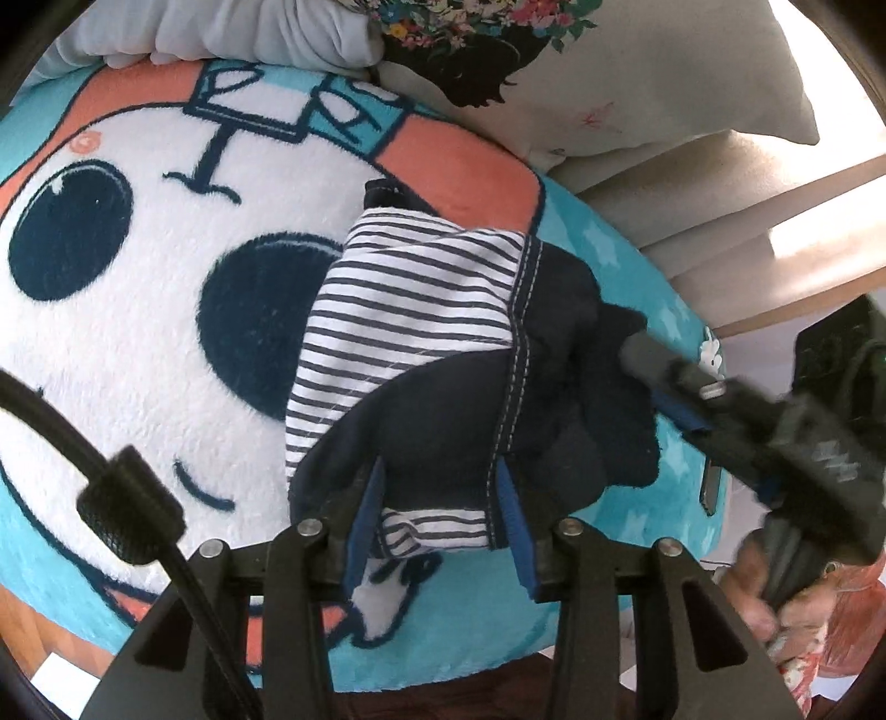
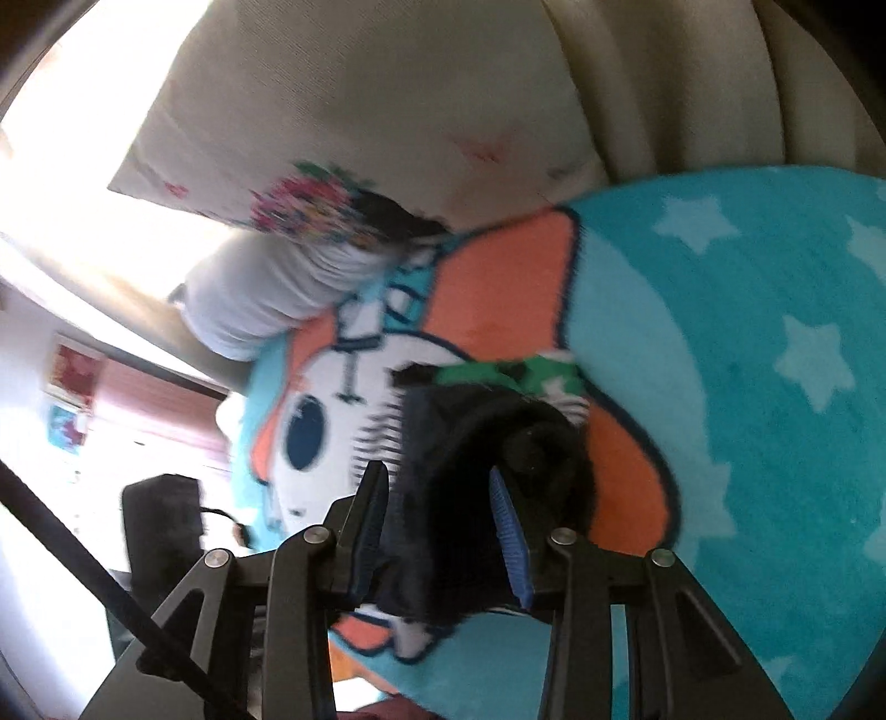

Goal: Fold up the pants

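The pants [image 1: 454, 354] are small, navy with white stitching and a striped lining turned out, bunched on a plush cartoon blanket [image 1: 138, 310]. My left gripper [image 1: 443, 487] has its blue-padded jaws on either side of the near edge of the pants, with cloth between them. My right gripper [image 1: 637, 354] comes in from the right and touches the dark cloth. In the right wrist view, which is blurred, the right gripper [image 2: 437, 498] has the navy pants [image 2: 470, 443] bunched between its fingers over the blanket [image 2: 747, 332].
A beige floral cushion [image 1: 581, 72] and a grey cloth [image 1: 249, 33] lie behind the blanket. A beige sofa back [image 2: 664, 72] rises behind. A hand [image 1: 775, 598] holds the right gripper at lower right.
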